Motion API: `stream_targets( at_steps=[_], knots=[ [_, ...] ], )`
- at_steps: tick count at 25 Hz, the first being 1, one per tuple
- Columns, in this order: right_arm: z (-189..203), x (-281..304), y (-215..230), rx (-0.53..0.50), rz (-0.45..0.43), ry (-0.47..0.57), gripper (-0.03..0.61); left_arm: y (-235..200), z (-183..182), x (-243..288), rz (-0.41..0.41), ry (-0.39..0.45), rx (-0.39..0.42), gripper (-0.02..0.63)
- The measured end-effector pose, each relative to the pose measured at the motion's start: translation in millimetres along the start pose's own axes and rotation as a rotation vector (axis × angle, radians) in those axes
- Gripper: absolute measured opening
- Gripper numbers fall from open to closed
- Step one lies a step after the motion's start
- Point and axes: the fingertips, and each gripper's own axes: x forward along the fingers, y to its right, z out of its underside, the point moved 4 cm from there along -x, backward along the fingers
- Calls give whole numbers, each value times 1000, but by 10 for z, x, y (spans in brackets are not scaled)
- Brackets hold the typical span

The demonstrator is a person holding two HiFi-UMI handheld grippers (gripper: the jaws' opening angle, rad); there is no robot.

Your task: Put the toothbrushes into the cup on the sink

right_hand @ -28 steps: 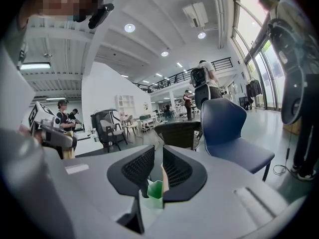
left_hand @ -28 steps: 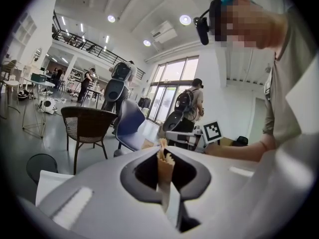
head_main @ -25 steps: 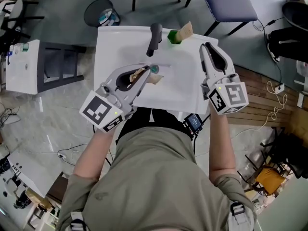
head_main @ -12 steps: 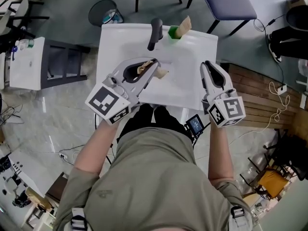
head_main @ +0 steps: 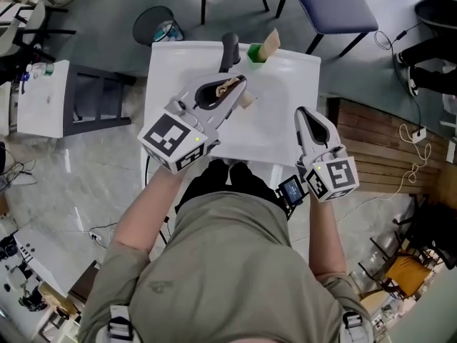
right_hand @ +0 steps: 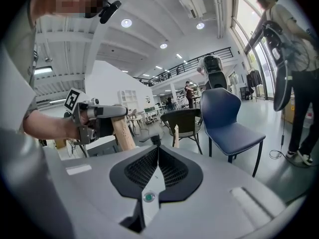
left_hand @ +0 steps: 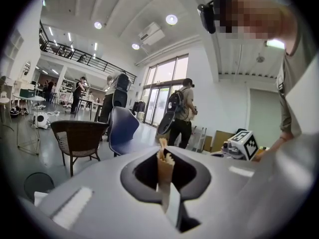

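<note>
A white sink (head_main: 285, 131) carries a black faucet (head_main: 230, 49) at its far edge. Beside the faucet stands a green cup (head_main: 255, 53) with one wooden toothbrush (head_main: 270, 43) leaning in it. My left gripper (head_main: 241, 86) hovers over the sink just short of the faucet, shut on a second wooden toothbrush (head_main: 228, 87), which stands up between the jaws in the left gripper view (left_hand: 165, 169). My right gripper (head_main: 300, 112) is at the sink's near right, shut with nothing in it. The right gripper view shows the left gripper (right_hand: 94, 116) with its toothbrush (right_hand: 122, 133).
A round waste bin (head_main: 154, 24) stands behind the sink on the left, and a blue chair (head_main: 328, 2) behind it on the right. A white cabinet (head_main: 43, 98) is at the left. Cables lie on the wooden flooring (head_main: 382, 148) at the right.
My left gripper has carried the toothbrush up and away from me, toward the faucet and cup. My right gripper has drawn back toward the sink's near right edge.
</note>
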Motion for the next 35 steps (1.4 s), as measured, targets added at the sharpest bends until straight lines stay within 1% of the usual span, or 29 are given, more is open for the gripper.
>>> stream_targets(
  at_steps=[4, 8, 16, 23, 27, 35],
  knots=[
    [2, -16, 17, 0, 1, -13, 11, -111, -40, 169, -17, -7, 3, 8],
    [49, -31, 55, 5, -1, -27, 11, -221, -184, 340, -27, 13, 14, 8],
    [95, -23, 172, 20, 2, -44, 11, -516, -365, 562, -123, 14, 10, 8],
    [93, 53, 235, 20, -7, -58, 11, -700, -428, 710, -136, 20, 24, 8],
    [91, 142, 270, 22, -15, -77, 11, -849, -422, 812, -145, 13, 25, 8],
    [162, 285, 353, 35, -17, -105, 11, -1054, -244, 1008, -154, -7, -14, 8]
  ],
)
